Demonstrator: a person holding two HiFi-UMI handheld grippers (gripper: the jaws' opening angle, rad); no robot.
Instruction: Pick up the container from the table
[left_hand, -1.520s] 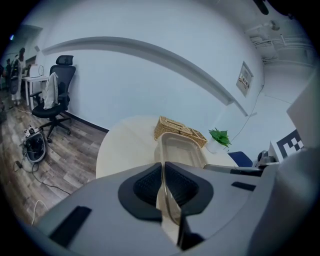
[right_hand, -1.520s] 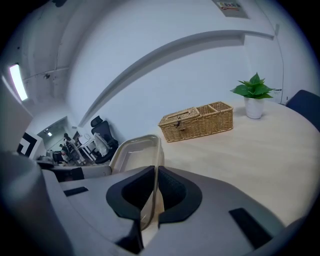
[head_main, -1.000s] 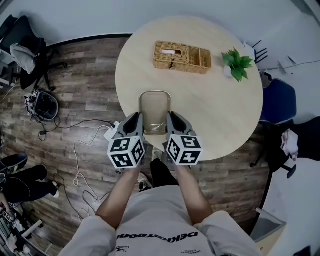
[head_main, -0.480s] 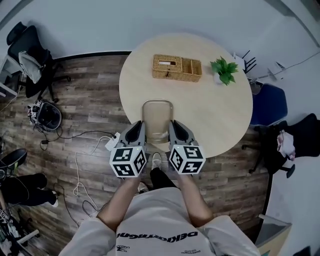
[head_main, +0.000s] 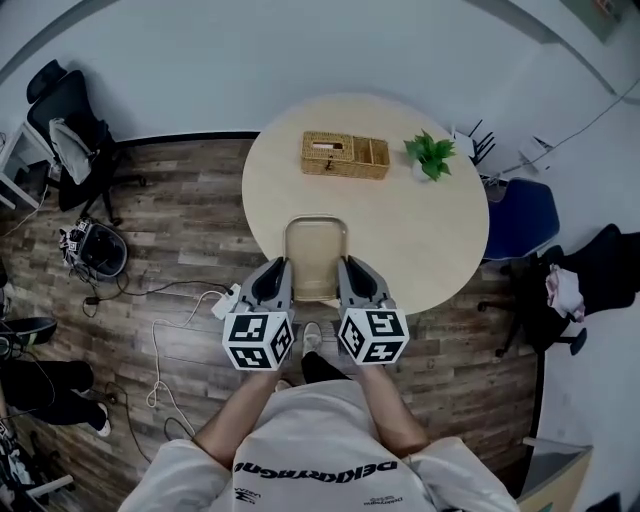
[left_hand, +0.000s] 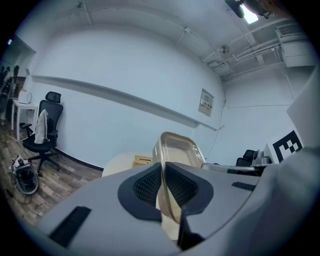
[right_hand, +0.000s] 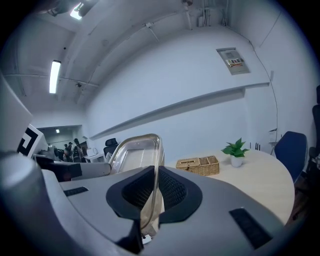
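A clear rectangular container (head_main: 315, 255) hangs in the air over the near edge of the round table (head_main: 430, 240), held by both grippers. My left gripper (head_main: 281, 272) is shut on its left wall, and in the left gripper view the container (left_hand: 177, 150) rim runs between the two dark pads (left_hand: 146, 186). My right gripper (head_main: 347, 272) is shut on the right wall; in the right gripper view the container (right_hand: 135, 152) edge is pinched between the pads (right_hand: 172, 190). The container looks empty.
A wicker basket (head_main: 345, 155) and a small potted plant (head_main: 430, 155) stand on the table's far side. A blue chair (head_main: 525, 215) is at the right, a black office chair (head_main: 65, 125) at the far left, and cables (head_main: 175, 330) lie on the wood floor.
Both grippers have risen together with the container, lifting it off the table; the table and floor now look smaller and farther below. The grip has not changed.
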